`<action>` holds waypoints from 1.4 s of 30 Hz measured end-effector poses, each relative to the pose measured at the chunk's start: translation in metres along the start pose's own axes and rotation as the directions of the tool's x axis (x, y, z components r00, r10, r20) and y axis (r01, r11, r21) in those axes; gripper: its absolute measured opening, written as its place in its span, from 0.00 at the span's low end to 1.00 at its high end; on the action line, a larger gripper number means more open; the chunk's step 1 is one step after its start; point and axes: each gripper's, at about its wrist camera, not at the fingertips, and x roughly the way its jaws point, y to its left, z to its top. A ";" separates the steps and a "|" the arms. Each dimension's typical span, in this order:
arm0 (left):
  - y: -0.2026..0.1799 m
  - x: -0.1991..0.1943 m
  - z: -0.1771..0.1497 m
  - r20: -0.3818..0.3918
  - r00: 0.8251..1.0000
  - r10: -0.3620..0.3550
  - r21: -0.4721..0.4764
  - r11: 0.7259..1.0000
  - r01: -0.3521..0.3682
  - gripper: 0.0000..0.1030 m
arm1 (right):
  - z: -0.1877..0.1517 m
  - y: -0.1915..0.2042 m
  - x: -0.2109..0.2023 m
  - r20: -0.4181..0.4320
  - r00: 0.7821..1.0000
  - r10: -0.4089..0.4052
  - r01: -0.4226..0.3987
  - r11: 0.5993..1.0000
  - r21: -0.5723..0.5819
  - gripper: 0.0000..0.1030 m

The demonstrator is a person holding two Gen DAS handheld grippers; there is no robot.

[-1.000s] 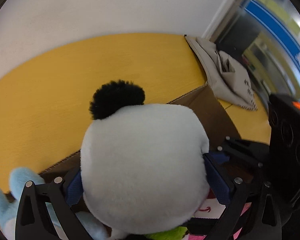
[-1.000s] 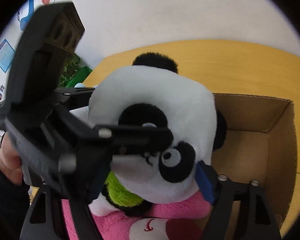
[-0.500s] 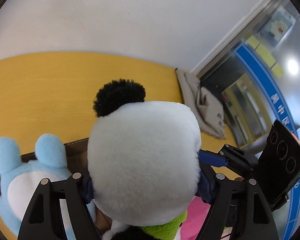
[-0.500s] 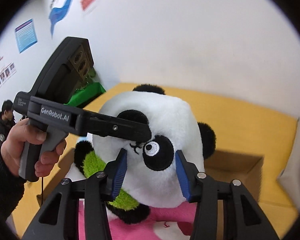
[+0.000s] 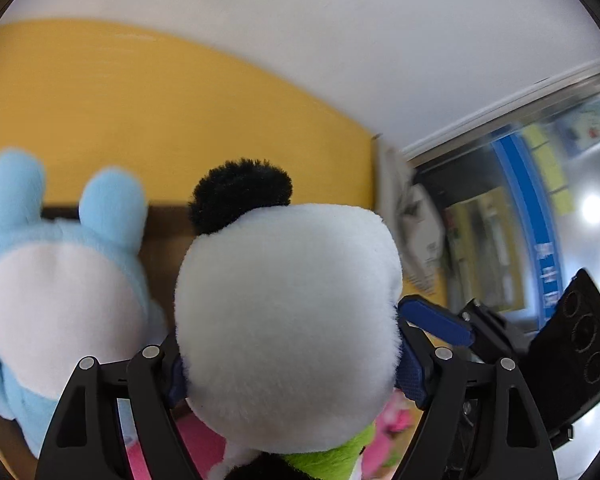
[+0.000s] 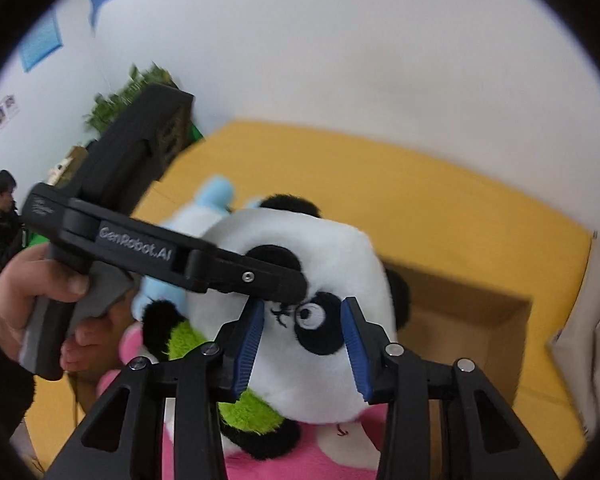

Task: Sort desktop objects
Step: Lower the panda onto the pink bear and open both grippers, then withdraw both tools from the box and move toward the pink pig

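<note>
Yellow wooden tabletop (image 6: 440, 208) fills the middle band of both views beneath a white wall. An open brown cardboard box (image 6: 472, 320) sits at right centre of the right wrist view, its near side hidden behind the toys.

The black-and-white plush panda with a green collar (image 5: 288, 320) occupies the lower centre of the left wrist view, seen from behind, and faces the camera at centre in the right wrist view (image 6: 316, 288); it is above a pink plush toy (image 6: 300, 456) at the bottom edge.

A light-blue and white plush rabbit (image 5: 60, 292) fills the left of the left wrist view, touching the panda's side.

The left gripper (image 5: 290, 364) has its blue pads pressed into both sides of the panda's head, opening slightly. A hand (image 6: 40, 304) at left holds its black handle.

The right gripper (image 6: 302, 344), lower centre, is closing, blue pads flanking the panda's eye; contact cannot be told.
</note>
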 end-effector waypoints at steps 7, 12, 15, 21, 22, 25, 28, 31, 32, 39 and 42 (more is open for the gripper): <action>0.011 0.020 0.003 -0.011 0.999 0.044 0.034 0.998 -0.044 0.86 | -0.014 -0.032 0.009 0.026 0.997 0.070 -0.071 0.994 0.079 0.54; -0.001 -0.001 0.002 0.021 1.000 -0.014 0.089 0.996 0.012 0.92 | -0.025 -0.013 -0.001 0.011 0.995 0.094 -0.095 0.991 0.090 0.62; -0.008 -0.021 0.001 0.069 0.997 -0.018 0.131 0.991 0.009 0.92 | -0.038 0.001 -0.037 -0.026 0.998 0.058 -0.057 0.997 0.046 0.62; -0.002 -0.055 -0.001 0.144 0.989 -0.034 0.188 0.982 0.007 0.92 | -0.044 0.010 0.007 -0.150 0.986 -0.069 0.069 0.998 -0.002 0.62; -0.005 -0.051 -0.005 0.120 0.993 -0.016 0.216 0.976 -0.010 0.92 | -0.044 0.009 0.001 -0.125 0.990 -0.061 0.063 0.998 0.007 0.62; -0.013 -0.031 -0.018 0.031 0.998 0.054 0.290 0.955 -0.060 0.92 | -0.040 0.000 -0.024 -0.061 0.998 -0.005 0.009 0.998 0.061 0.62; -0.006 -0.003 -0.036 -0.063 0.986 0.156 0.331 0.935 -0.127 0.91 | -0.033 0.011 -0.021 -0.060 0.994 0.087 -0.082 0.993 0.081 0.64; 0.001 0.016 -0.046 -0.084 0.976 0.201 0.321 0.933 -0.164 0.94 | -0.036 0.035 0.013 -0.163 0.984 0.067 -0.062 0.997 0.036 0.65; -0.001 0.016 -0.047 -0.075 0.974 0.213 0.323 0.929 -0.178 0.94 | -0.034 0.045 0.026 -0.174 0.983 0.056 -0.051 0.998 0.033 0.65; -0.011 -0.028 -0.054 -0.008 0.988 0.157 0.304 0.941 -0.147 0.92 | -0.030 0.051 -0.025 -0.024 0.999 0.029 -0.027 0.997 0.077 0.71; -0.026 -0.076 -0.081 0.116 0.988 0.099 0.328 0.936 -0.132 0.93 | -0.043 0.054 -0.077 0.068 0.998 -0.001 -0.003 0.998 0.064 0.80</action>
